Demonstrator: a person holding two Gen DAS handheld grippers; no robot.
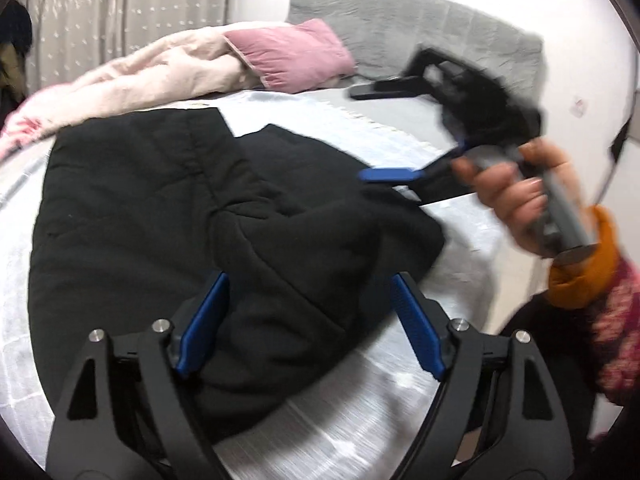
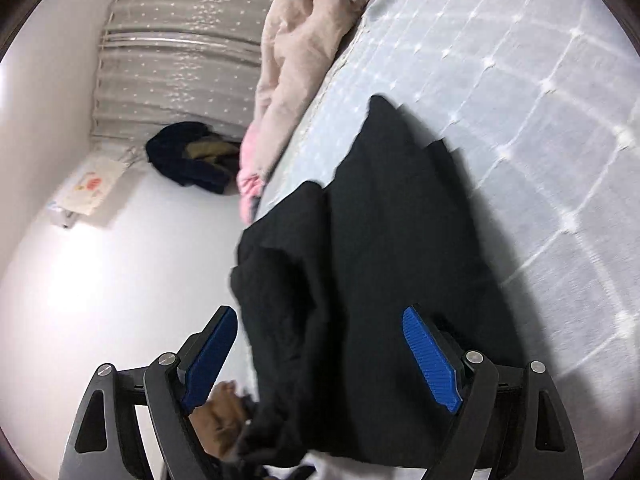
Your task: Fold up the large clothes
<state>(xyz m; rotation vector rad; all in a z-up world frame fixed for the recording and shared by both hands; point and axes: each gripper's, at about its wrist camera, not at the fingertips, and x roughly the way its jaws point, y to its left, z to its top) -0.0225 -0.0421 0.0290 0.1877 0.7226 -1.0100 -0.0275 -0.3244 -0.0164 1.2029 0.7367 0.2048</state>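
Observation:
A large black padded garment [image 1: 168,216] lies spread on the light blue quilted bed cover [image 1: 400,136], with folds bunched toward the near edge. My left gripper [image 1: 308,280] is open and empty, its blue pads just above the garment's near part. My right gripper [image 1: 368,138] shows in the left wrist view, held in a hand at the right, open and above the garment's right edge. In the right wrist view the right gripper [image 2: 320,312] is open, with the black garment [image 2: 380,240] lying under and between its fingers, hanging over the bed's edge.
A pink pillow [image 1: 292,56] and a pale pink duvet [image 1: 152,80] lie at the head of the bed, by a grey headboard [image 1: 440,28]. A dark clothes pile [image 2: 192,156] lies on the white floor [image 2: 100,280] near a curtain [image 2: 180,40].

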